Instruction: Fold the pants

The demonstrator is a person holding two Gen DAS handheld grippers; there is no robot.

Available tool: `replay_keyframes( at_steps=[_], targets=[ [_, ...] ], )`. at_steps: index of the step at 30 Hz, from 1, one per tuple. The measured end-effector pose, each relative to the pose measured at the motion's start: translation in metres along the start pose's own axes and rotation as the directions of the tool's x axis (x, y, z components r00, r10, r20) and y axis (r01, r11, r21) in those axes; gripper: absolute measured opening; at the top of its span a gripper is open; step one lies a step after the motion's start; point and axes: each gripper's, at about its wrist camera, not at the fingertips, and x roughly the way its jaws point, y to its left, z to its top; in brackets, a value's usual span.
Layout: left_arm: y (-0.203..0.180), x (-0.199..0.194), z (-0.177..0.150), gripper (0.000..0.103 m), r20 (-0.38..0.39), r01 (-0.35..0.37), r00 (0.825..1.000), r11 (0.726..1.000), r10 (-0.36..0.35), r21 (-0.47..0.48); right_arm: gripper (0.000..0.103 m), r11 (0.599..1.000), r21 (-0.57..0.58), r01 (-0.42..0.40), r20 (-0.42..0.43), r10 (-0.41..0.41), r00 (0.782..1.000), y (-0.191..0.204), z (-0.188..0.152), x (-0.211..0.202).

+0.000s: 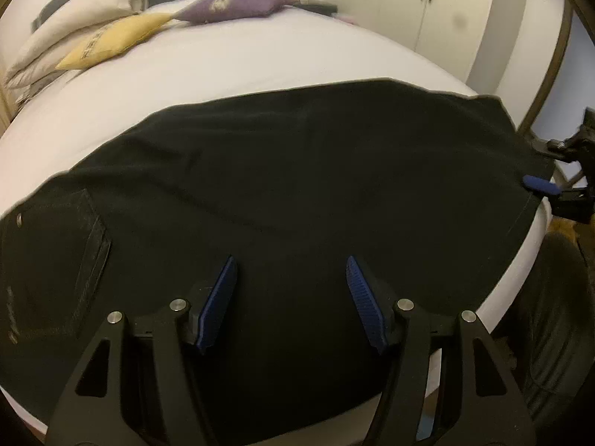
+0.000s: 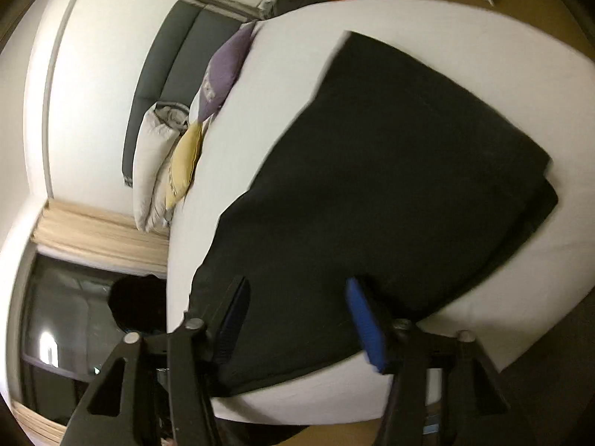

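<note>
The left gripper is held with jaws spread above the black pants, which are laid flat across the white bed, while the right gripper is likewise held spread, gripping nothing.

We find ourselves in a home bedroom. We note a bed with a white sheet, a grey padded headboard, white pillows stacked at its head, and a yellow cushion and a purple cushion beside them. We also record white wardrobe doors with dark handles, and a window under a beige curtain.
</note>
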Motion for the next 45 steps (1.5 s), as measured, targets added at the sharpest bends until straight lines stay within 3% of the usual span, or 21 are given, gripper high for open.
replay_keyframes(
  at_steps=[1,4,6,8,10,17,25,30,36,39,41,45],
  targets=[
    [0.005,-0.006,-0.006,0.06,-0.003,0.0,1.0,1.0,-0.001,-0.009,0.034,1.0,0.005,0.022,0.017,-0.022,1.0,-0.006,0.004,-0.006],
    [0.028,-0.015,-0.013,0.06,-0.005,-0.034,0.999,0.999,0.034,-0.019,0.034,0.996,0.033,0.078,0.129,-0.082,0.988,-0.032,0.007,-0.055],
    [0.038,-0.035,-0.02,0.06,0.001,-0.095,0.995,0.994,0.095,-0.052,0.043,0.994,0.076,0.085,0.186,-0.098,0.978,-0.042,0.01,-0.083],
    [0.049,-0.062,-0.025,0.06,0.051,-0.109,0.992,0.988,0.115,-0.105,0.061,0.992,0.118,0.053,0.242,-0.08,0.967,-0.052,0.005,-0.116],
    [0.051,-0.074,-0.025,0.06,0.074,-0.103,0.991,0.987,0.113,-0.126,0.062,0.987,0.16,0.0,0.272,-0.044,0.961,-0.063,-0.003,-0.131],
    [0.027,-0.08,-0.012,0.06,0.08,-0.034,0.996,0.994,0.043,-0.106,0.062,0.96,0.275,-0.06,0.21,0.001,0.978,-0.072,-0.01,-0.081],
    [0.006,-0.06,-0.004,0.06,0.063,0.008,0.998,0.994,-0.001,-0.112,0.062,0.921,0.351,-0.17,0.262,0.078,0.962,-0.082,-0.003,-0.067],
    [0.006,-0.056,0.0,0.06,0.066,0.028,0.998,0.993,-0.021,-0.116,0.053,0.843,0.429,-0.325,0.351,0.176,0.92,-0.106,-0.012,-0.069],
    [0.002,-0.055,0.006,0.06,0.05,0.059,0.997,0.989,-0.053,-0.133,0.05,0.812,0.433,-0.391,0.418,0.204,0.885,-0.102,-0.015,-0.061],
    [-0.002,-0.054,0.006,0.06,0.044,0.071,0.997,0.991,-0.067,-0.115,0.042,0.831,0.414,-0.373,0.412,0.195,0.89,-0.093,-0.01,-0.052],
    [-0.002,-0.054,0.005,0.06,0.04,0.08,0.996,0.991,-0.076,-0.109,0.019,0.846,0.403,-0.349,0.394,0.184,0.9,-0.089,-0.008,-0.047],
    [0.003,-0.051,0.006,0.06,0.035,0.096,0.995,0.988,-0.093,-0.125,0.011,0.852,0.403,-0.334,0.395,0.167,0.903,-0.091,-0.008,-0.044]
  ],
)
